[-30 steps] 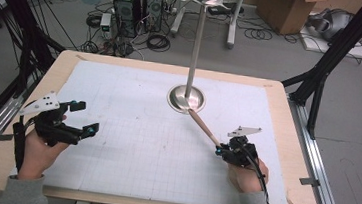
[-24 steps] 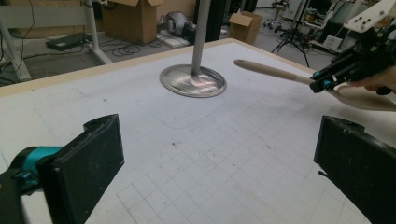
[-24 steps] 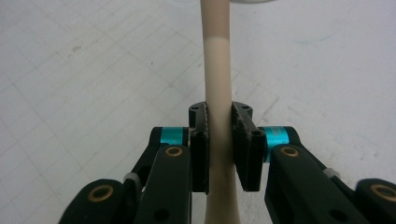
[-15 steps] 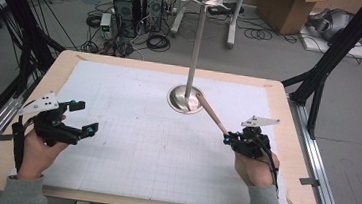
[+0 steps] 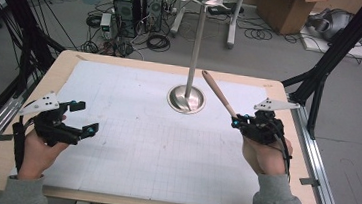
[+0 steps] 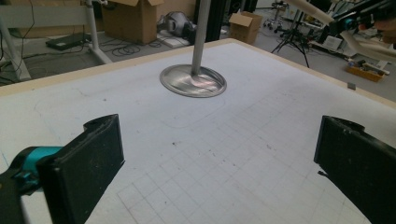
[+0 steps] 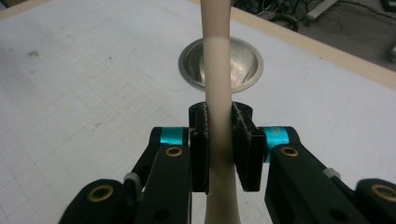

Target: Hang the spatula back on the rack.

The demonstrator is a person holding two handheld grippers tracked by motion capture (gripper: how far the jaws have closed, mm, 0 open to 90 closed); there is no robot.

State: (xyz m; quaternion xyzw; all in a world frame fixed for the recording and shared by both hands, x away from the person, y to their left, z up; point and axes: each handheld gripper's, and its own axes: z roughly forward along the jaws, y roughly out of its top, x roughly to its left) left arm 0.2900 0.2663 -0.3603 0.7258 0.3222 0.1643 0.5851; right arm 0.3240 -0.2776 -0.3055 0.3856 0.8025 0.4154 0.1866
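Since a second ago we have raised the right tool (image 5: 237, 121) off the counter (image 5: 121, 71), and the wooden utensil (image 5: 218, 93) has come up with it: its far end, which lay low beside the base of the metal stand (image 5: 186, 98), now points up and away, level with the lower part of the pole. We judge this to mean the pick-up is complete and the carry toward the stand has begun.

The right tool is clamped narrow on the utensil. In the right gripper view the pale handle (image 7: 217, 93) runs straight up between the two black pads (image 7: 201, 149), which press on it from both sides; the stand's round base (image 7: 219, 65) lies beyond it on the counter.

The left tool (image 5: 79, 117) has held its place at the near left of the counter, jaws wide apart with nothing between them. In the left gripper view the utensil (image 6: 310, 10) appears at top right, well apart from the left tool.
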